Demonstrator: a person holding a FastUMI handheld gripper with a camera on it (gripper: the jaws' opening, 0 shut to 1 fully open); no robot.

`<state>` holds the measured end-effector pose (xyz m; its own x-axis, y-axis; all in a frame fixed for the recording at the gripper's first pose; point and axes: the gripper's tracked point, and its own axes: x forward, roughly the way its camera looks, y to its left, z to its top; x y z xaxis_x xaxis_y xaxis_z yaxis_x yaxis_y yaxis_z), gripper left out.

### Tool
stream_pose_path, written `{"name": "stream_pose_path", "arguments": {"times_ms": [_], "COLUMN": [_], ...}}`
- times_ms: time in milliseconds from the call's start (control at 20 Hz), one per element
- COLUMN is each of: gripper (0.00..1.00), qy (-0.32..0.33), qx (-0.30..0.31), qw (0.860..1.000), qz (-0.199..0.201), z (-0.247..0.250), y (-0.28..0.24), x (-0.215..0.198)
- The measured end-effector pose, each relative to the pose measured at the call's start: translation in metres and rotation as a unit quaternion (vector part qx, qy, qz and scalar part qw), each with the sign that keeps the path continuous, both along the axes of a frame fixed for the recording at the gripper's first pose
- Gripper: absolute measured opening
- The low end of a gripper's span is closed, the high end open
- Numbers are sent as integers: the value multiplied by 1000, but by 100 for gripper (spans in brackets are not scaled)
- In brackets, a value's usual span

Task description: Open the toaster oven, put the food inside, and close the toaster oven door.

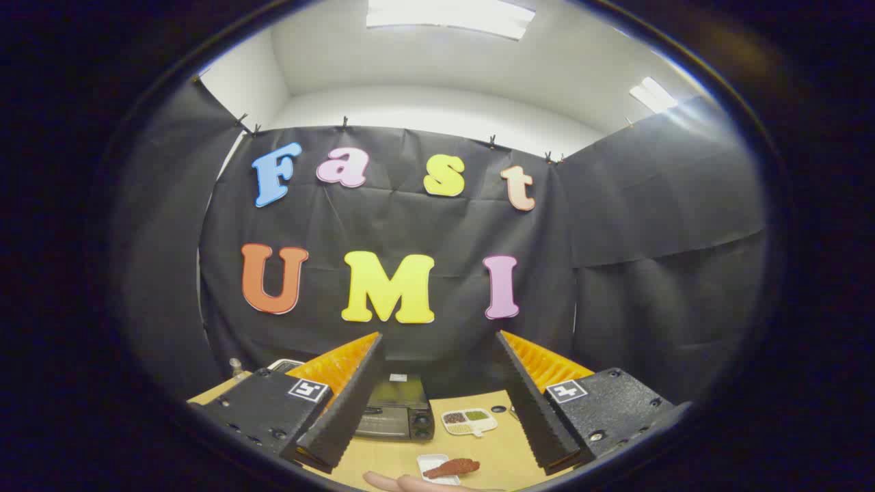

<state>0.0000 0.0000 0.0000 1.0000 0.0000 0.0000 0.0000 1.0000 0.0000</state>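
My gripper [437,342] is held high above the table, its fingers wide apart with nothing between them. Far below, between the fingers, a dark toaster oven [396,408] stands on the wooden table [506,451] with its door closed. A reddish-brown piece of food [452,467] lies on a small white tray [429,462] in front of the oven, nearer to me. A person's hand [403,484] rests on the table just beside that tray.
A white divided dish [469,421] holding brown, green and pale fillings sits right of the oven. A small dark round object [499,409] lies beyond it. A metal knob-like item [236,366] stands at the table's far left corner. Black cloth walls close in the booth.
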Motion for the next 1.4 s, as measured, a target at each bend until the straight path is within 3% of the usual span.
{"name": "stream_pose_path", "arguments": {"times_ms": [800, 1050, 1250, 1400], "gripper": [100, 100, 100, 100], "qy": [6, 30, 45, 91], "qx": [2, 4, -11, -4], "qw": [1000, 1000, 998, 994], "qz": [0, 7, 39, 68], "z": [-17, -48, -86, -133], "y": [13, 39, 81, 113], "x": [18, 52, 89, 119]}}
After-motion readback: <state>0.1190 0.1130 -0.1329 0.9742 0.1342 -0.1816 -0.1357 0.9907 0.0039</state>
